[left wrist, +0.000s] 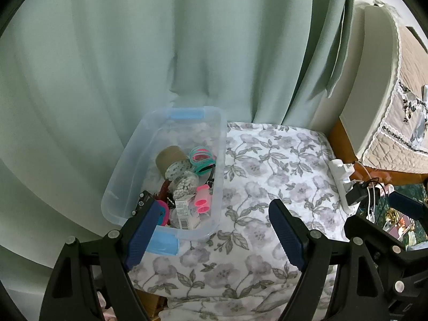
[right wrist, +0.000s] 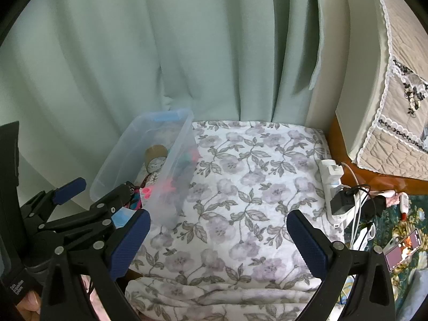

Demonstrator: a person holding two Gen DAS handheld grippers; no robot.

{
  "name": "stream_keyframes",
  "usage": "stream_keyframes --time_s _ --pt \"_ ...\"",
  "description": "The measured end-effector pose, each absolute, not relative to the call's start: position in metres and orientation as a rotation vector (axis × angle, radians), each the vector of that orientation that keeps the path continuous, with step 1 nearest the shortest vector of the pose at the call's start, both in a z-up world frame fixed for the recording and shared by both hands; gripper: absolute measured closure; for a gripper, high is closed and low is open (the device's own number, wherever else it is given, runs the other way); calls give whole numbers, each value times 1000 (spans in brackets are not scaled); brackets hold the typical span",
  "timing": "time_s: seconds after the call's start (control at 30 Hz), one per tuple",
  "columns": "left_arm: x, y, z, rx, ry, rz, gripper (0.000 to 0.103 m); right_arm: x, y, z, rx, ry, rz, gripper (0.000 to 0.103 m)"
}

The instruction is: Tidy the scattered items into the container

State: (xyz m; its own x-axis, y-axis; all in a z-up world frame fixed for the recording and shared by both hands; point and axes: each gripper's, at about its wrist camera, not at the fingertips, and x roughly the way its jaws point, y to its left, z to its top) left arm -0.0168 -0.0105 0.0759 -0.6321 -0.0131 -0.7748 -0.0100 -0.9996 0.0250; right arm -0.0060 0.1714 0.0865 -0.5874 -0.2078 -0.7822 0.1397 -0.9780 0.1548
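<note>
I see both my left gripper (left wrist: 214, 236) and right gripper (right wrist: 218, 243) spread and empty, and the container (left wrist: 217, 144), already full, lies at 11 o'clock from the left one, which is nearer.

Sat on the bedspread (left wrist: 267, 165) at its left edge: bin (left wrist: 125, 171), tape roll (left wrist: 171, 157) and box (left wrist: 187, 214) inside. Behind, curtain (left wrist: 160, 53); right, power strip (left wrist: 342, 179).
</note>
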Motion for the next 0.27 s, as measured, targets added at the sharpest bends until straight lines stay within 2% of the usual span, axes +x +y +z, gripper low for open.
stream_keyframes --time_s 0.27 --pt "-19 -12 75 1344 -40 -2833 19 -9 171 85 1313 -111 -2630 0"
